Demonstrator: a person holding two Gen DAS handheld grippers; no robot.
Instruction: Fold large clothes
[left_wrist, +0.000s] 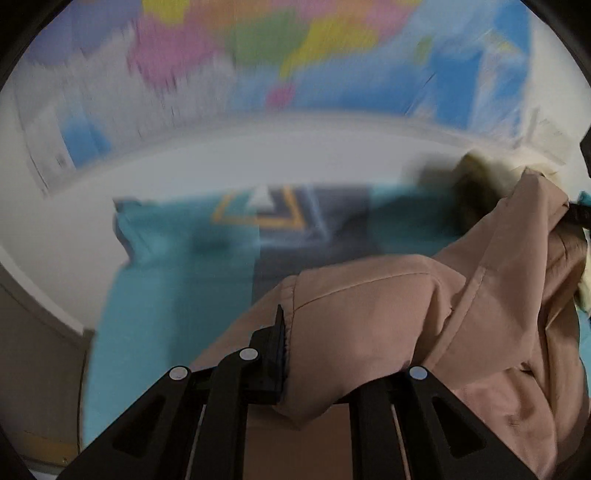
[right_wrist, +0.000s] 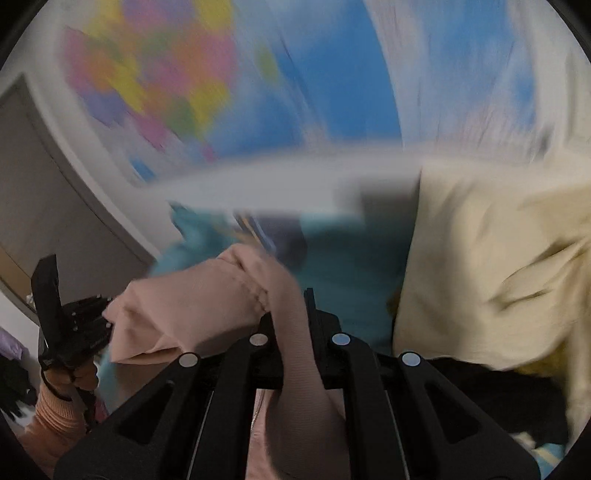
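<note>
Pink jacket (left_wrist: 424, 332) stretched between both grippers, hanging over a teal bedspread (left_wrist: 166, 295). Left gripper (left_wrist: 291, 339) closed on a seamed edge of the jacket; only its left finger (left_wrist: 275, 354) shows, cloth covering the other. Right gripper (right_wrist: 290, 325) clamped on a ribbed pink strip of the same jacket, which runs up between its fingers. Cream cloth (right_wrist: 480, 266) heaped on the right of the bed. Coloured wall map (left_wrist: 295, 48) behind, badly blurred. No containers visible in either view.
</note>
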